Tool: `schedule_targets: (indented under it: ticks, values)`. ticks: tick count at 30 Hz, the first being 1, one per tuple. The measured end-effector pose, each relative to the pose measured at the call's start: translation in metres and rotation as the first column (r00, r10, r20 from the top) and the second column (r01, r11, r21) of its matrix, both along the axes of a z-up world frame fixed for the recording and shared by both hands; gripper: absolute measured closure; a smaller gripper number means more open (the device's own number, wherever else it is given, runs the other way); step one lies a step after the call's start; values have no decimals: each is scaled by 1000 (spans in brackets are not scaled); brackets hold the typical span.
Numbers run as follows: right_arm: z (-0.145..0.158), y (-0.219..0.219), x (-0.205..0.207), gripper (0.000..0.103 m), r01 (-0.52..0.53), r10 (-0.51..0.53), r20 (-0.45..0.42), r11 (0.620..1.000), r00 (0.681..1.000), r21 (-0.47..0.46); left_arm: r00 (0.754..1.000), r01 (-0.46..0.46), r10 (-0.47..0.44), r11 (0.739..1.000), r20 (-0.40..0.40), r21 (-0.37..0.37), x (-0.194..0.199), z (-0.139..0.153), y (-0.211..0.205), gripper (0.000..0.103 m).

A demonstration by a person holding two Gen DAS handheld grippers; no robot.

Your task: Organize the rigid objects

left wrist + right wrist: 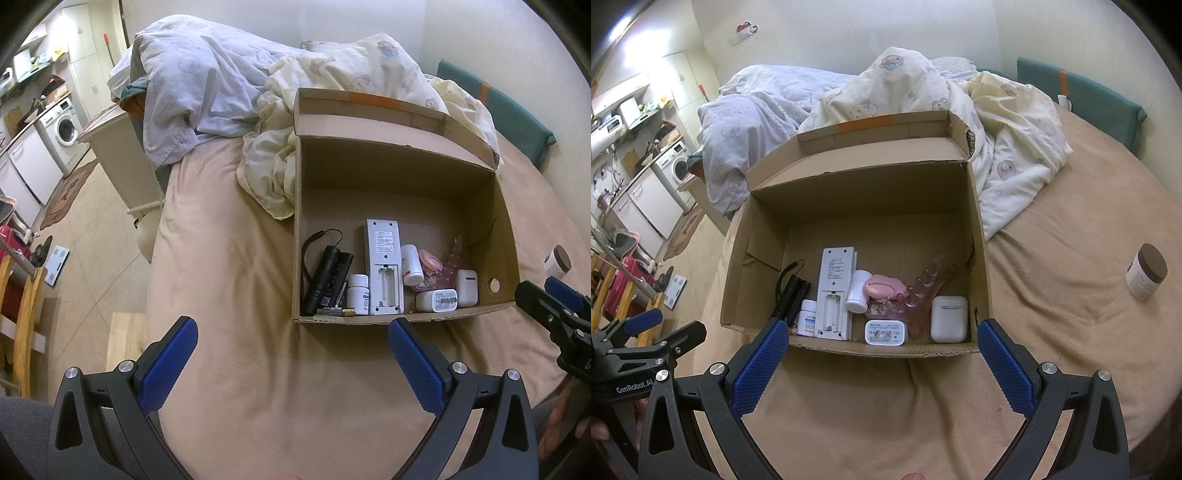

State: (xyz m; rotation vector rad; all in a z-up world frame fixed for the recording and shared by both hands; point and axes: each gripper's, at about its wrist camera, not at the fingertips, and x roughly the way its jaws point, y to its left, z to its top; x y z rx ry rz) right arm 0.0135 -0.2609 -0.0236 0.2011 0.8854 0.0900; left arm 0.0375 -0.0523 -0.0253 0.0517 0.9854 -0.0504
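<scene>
An open cardboard box (406, 155) (864, 184) lies on the bed. Along its near wall lie a black flashlight (325, 275), a white remote (383, 266) (834, 291) with its battery bay open, two white pill bottles (358, 293) (857, 291), a pink case (884, 288), a clear pink massager (923, 295), a white earbud case (947, 318) and a small white charger (885, 332). A brown-lidded jar (1147, 271) (557, 263) stands on the bed right of the box. My left gripper (291, 354) and right gripper (882, 358) are open and empty, just in front of the box.
Crumpled duvets (229, 81) (997, 122) are heaped behind the box. The bed's left edge drops to a tiled floor (96, 229) with a nightstand (125, 155), a scale and kitchen units. A teal headboard pad (1082, 96) lines the right wall.
</scene>
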Motion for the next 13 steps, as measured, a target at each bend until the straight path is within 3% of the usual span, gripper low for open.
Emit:
schedule_targets:
  ticks: [13]
  values:
    - [-1,4,-1,0,-8,8,-7,1000,1000,2,1000,8,-8,1000,-3,-9,-1,0,-3,1]
